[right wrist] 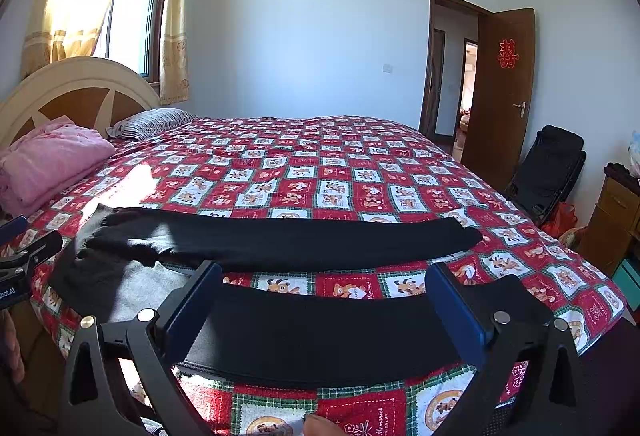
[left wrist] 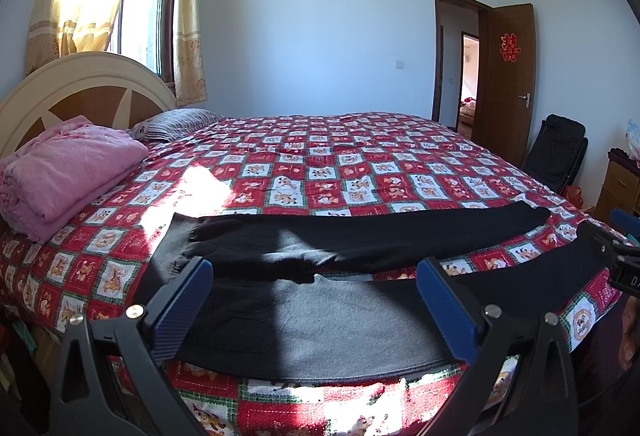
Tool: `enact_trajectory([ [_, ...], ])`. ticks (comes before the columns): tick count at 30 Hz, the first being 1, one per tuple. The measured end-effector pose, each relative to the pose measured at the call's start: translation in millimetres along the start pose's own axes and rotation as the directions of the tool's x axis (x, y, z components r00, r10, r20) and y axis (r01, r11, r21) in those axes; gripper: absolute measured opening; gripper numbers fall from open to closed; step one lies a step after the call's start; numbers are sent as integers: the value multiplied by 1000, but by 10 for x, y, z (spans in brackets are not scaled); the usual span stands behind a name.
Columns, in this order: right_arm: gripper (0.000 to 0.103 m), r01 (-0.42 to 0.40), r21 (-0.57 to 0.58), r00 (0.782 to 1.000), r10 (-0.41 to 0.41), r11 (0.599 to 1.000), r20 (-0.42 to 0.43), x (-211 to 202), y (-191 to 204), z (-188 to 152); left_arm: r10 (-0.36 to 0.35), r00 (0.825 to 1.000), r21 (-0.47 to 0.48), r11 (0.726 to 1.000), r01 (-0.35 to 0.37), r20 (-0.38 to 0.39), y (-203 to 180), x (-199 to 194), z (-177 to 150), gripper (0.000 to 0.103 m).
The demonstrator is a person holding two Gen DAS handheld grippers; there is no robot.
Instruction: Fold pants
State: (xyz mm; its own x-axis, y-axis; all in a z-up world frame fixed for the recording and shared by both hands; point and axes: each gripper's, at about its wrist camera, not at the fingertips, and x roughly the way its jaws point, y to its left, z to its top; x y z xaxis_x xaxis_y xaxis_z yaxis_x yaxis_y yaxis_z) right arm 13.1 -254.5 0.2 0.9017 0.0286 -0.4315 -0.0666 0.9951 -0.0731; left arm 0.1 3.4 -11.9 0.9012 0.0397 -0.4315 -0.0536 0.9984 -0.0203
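Black pants lie flat along the near edge of the bed, waist to the left and the two legs spread apart toward the right. My left gripper is open over the greyish waist end, its blue fingers either side of the cloth, gripping nothing. My right gripper is open above the near leg, and the far leg lies beyond it. Each gripper shows at the edge of the other's view: the right gripper and the left gripper. Whether the fingers touch the cloth is unclear.
A folded pink blanket and a striped pillow sit by the headboard at the left. A black folding chair, a wooden cabinet and an open door are to the right. A hand shows below.
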Motion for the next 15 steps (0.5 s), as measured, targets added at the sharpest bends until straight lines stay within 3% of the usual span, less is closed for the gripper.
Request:
enact_trajectory([
  [15, 102, -5, -28, 1000, 5, 1000, -14, 134, 34, -77, 28, 999, 3, 1000, -28, -40, 73, 217, -74, 103],
])
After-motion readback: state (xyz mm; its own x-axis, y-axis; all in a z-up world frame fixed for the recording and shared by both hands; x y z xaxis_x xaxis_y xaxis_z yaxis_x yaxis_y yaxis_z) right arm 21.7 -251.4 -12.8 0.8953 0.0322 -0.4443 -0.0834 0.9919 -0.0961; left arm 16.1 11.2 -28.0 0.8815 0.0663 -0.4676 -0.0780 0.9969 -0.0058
